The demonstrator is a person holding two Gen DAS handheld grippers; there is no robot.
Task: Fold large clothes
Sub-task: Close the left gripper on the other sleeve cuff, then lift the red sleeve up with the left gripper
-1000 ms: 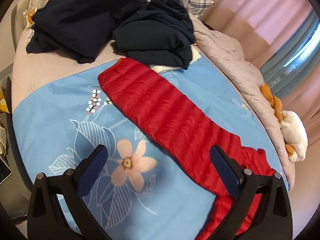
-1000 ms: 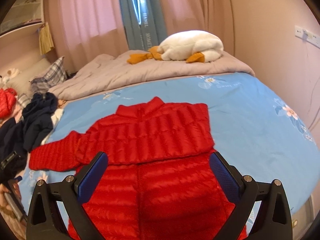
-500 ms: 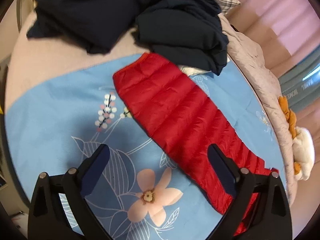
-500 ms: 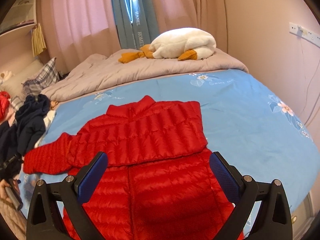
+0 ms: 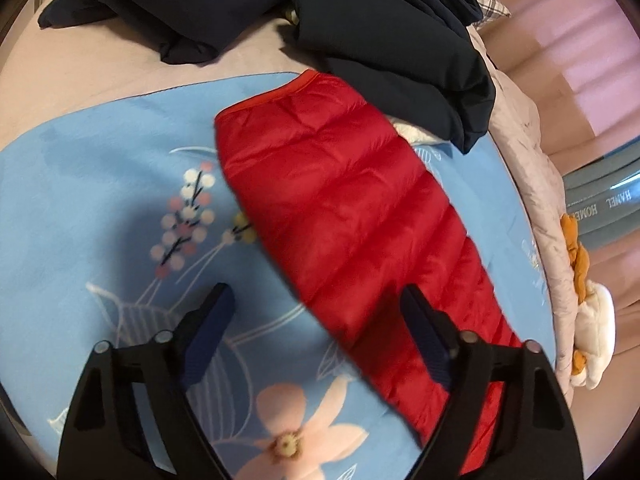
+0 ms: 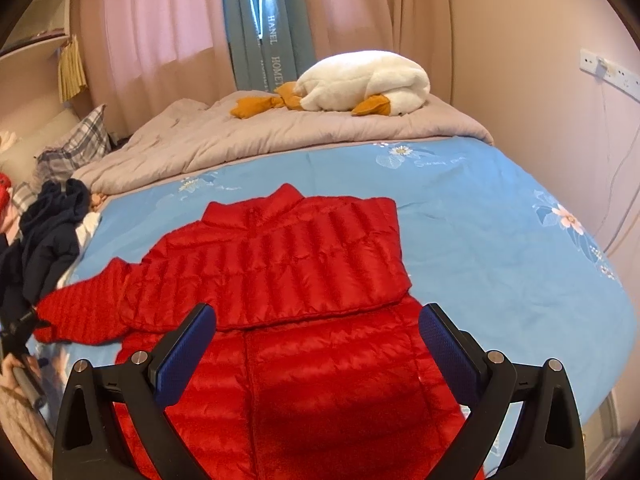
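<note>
On bed point(image 6: 500, 248) | red jacket point(image 6: 288, 264) hem cut off | L gripper point(image 5: 316, 340), R gripper point(image 6: 318, 340) fingers spread

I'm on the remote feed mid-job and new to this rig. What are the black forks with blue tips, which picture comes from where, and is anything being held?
There is no robot arm. A person holds a hand tool in each hand, and each tool has a two-fingered claw with a camera that looks out along its fingers. The black forks with blue pads are those fingers.

The left wrist view shows the left claw open above one outstretched sleeve of a red down jacket, beside a heap of dark clothes.

The right wrist view shows the right claw open over the jacket's body; the other sleeve is already folded across the chest. The jacket lies on a blue flowered sheet, with a plush duck on the grey quilt behind.

Neither claw holds anything.
</note>
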